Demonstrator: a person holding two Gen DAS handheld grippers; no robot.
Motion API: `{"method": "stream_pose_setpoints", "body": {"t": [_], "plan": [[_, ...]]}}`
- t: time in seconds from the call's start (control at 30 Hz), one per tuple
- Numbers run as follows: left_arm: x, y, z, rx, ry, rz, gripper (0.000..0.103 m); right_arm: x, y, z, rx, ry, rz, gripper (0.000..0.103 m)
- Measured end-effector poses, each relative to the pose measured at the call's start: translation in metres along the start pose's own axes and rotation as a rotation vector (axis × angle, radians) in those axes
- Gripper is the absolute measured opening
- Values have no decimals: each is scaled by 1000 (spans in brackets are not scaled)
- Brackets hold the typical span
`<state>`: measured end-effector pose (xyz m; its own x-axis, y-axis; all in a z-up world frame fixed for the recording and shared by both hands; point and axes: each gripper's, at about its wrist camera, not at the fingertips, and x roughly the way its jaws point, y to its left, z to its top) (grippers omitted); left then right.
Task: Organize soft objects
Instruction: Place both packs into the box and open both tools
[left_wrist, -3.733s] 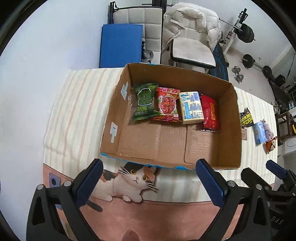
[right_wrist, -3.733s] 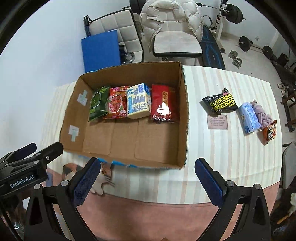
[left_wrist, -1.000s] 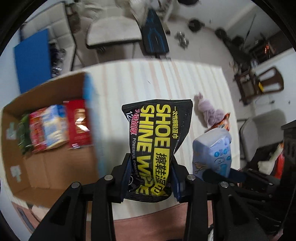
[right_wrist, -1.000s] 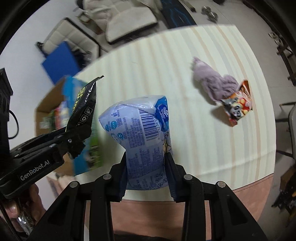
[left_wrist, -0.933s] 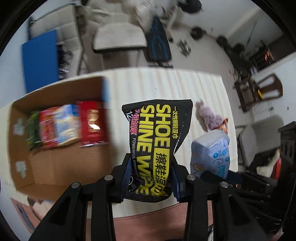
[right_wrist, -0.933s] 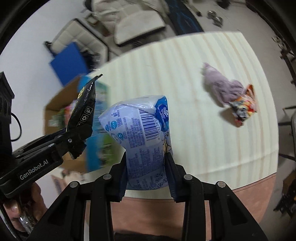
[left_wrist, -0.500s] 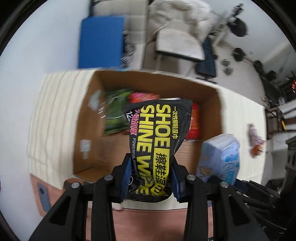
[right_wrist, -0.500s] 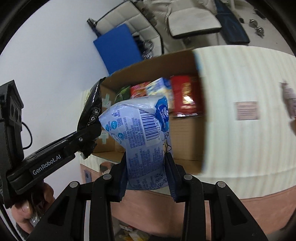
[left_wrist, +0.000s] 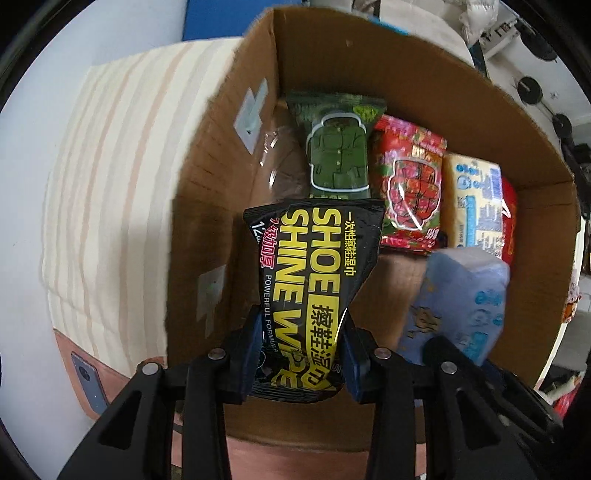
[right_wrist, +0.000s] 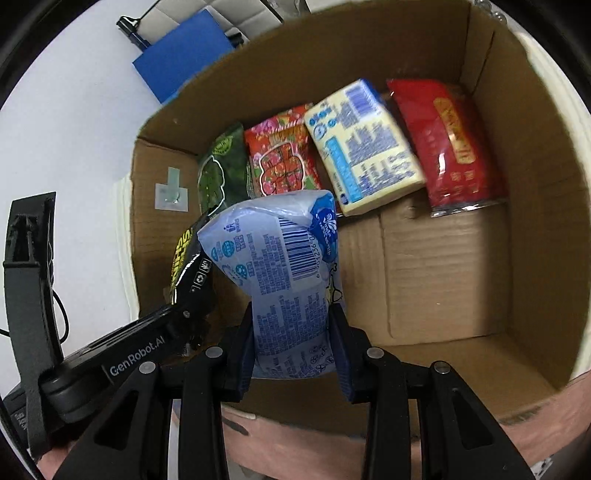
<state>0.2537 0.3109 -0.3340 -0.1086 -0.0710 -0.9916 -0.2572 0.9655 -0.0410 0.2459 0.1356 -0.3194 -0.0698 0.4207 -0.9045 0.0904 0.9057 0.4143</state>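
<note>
Visibly pinched, black shoe-wipe pack (left_wrist: 314, 280) creases.

Materials/finish, both wrist views.
Cardboard box (right_wrist: 447, 273): matt brown corrugated, ribbed floor, rough cut edges. Shoe-wipe pack (left_wrist: 317, 288): glossy black plastic film w/ glare. Blue tissue pack (right_wrist: 280, 258): thin soft translucent plastic, crinkled. Red pack (right_wrist: 454, 144): shiny foil-like. Left gripper (left_wrist: 301, 354), right gripper (right_wrist: 291, 347): matt black plastic, blue pads (left_wrist: 248, 350), metal screws. Tablecloth (left_wrist: 107, 177): striped cloth.
</note>
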Motion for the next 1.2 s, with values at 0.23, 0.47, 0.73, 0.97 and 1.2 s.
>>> {"method": "stream_pose_setpoints", "body": {"t": [0.23,0.47,0.73,0.97,1.2], "plan": [[2,17,2,-46,13,-4,49,29,-1,5,-9,65,-5,69],[-12,15,-7,-25,-20,-1,66,24,0,4,-50,57,-47,80],[-31,-4,-22,6,-80,38,96,0,3,-3,-125,26,-171,103],[-50,-12,-40,9,-131,17,98,-30,3,-12,-184,-36,-250,103],[-86,-23,-73,21,-242,18,98,-72,2,-30,-260,-137,-296,103]]}}
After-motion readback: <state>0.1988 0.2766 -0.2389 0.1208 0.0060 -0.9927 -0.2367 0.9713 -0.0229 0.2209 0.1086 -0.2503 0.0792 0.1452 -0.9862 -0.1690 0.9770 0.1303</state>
